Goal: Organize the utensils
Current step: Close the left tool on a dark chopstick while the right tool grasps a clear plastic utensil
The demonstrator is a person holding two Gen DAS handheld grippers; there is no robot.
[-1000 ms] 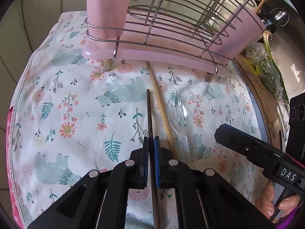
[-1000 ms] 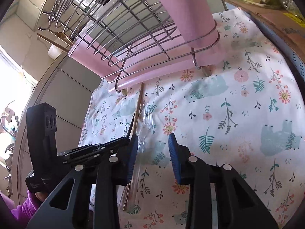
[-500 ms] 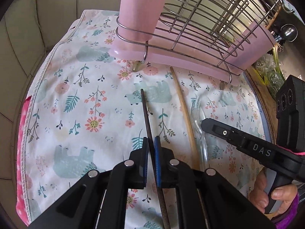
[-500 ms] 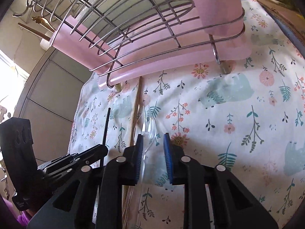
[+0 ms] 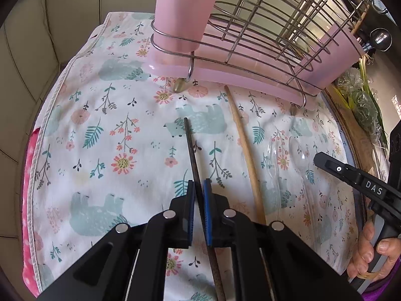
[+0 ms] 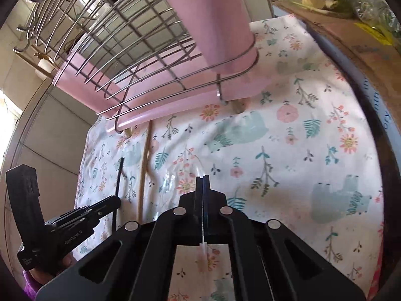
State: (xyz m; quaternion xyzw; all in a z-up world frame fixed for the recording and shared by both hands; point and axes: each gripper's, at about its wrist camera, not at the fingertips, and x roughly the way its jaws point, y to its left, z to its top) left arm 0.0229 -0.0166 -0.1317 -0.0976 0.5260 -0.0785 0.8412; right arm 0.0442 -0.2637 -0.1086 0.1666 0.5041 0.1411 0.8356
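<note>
A floral animal-print cloth (image 5: 105, 135) covers the counter beneath a pink wire dish rack (image 5: 263, 50). The left gripper (image 5: 198, 188) pinches a black chopstick (image 5: 191, 148); the right gripper (image 6: 202, 183) is clamped on a clear plastic utensil (image 6: 203, 248).

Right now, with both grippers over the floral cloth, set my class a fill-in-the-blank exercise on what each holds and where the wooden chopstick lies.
1. The chopstick clamped in the left gripper is ___ in colour.
2. The right gripper is ___ on a clear plastic utensil.
3. The wooden chopstick lies on the cloth, its far end near the rack's tray, whose colour is ___.

Missing words: black; shut; pink.
</note>
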